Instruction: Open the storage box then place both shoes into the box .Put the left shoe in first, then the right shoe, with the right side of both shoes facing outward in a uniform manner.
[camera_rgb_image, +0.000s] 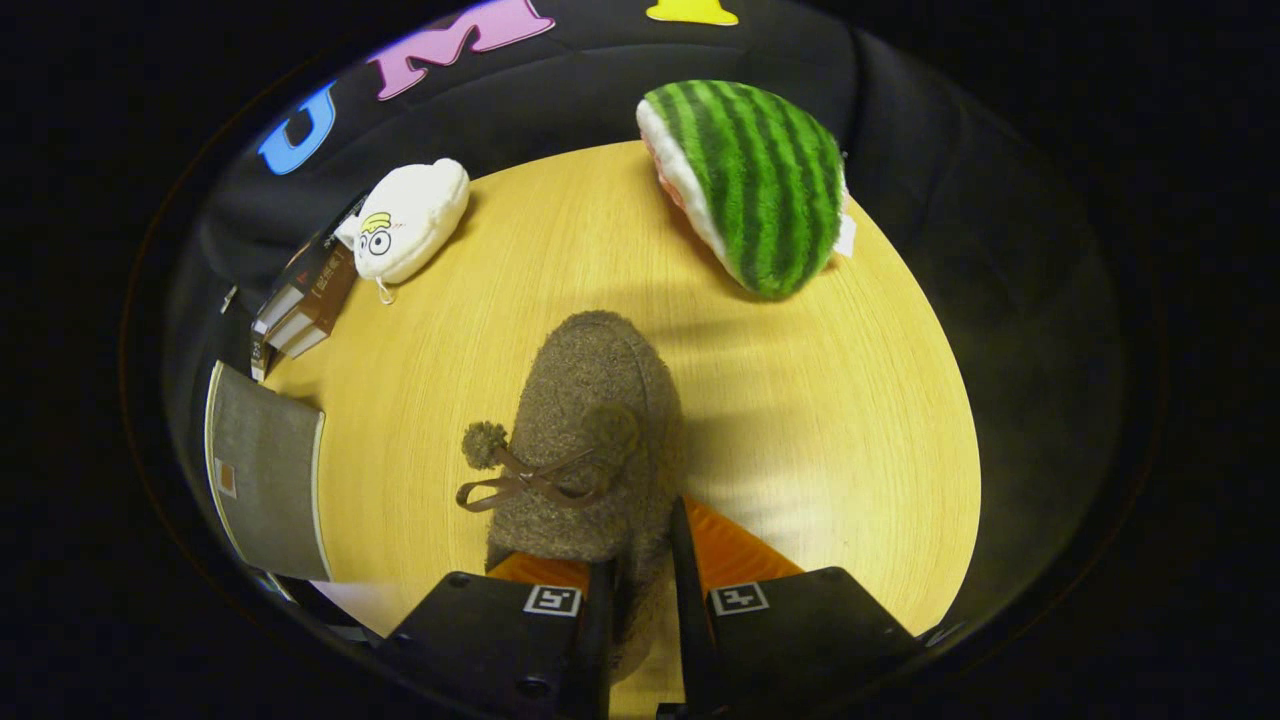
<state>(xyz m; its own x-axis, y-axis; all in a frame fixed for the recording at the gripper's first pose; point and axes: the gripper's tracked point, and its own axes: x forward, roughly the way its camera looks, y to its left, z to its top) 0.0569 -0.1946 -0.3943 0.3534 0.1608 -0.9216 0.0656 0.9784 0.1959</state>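
Between the jaws, right at the near end of the worktop (800, 400), sits a brown fuzzy shoe (600, 440) with a pom-pom bow on its upper, toe pointing away at twelve o'clock. The gripper (640, 610) has its two fingers drawn in close on the heel rim, one finger (683, 560) reaching into the opening; they look clenched on that back edge, though the fabric hides the actual contact, so I would call it a probable grasp on the shoe, not a sure one.

I judge the step in hand to be carrying a shoe toward the box. Which shoe this is, left or right, I cannot tell from here. At about nine o'clock from the shoe, at the worktop's edge, lies a grey flat-faced thing (265, 470) that may be the storage box or its lid; whether it stands open is not clear.

The next move, as I see it, calls for lifting the shoe clear of the wood, swinging it toward nine o'clock, and turning it so the right side faces outward before lowering it in.

Further off, a white plush toy (410, 220) with a cartoon face lies at eleven o'clock, just beside a small stack of books (305, 300); a watermelon-slice plush (750, 185) lies at one o'clock. The book spines carry print too small to read, and a small tag on the grey thing is likewise illegible.
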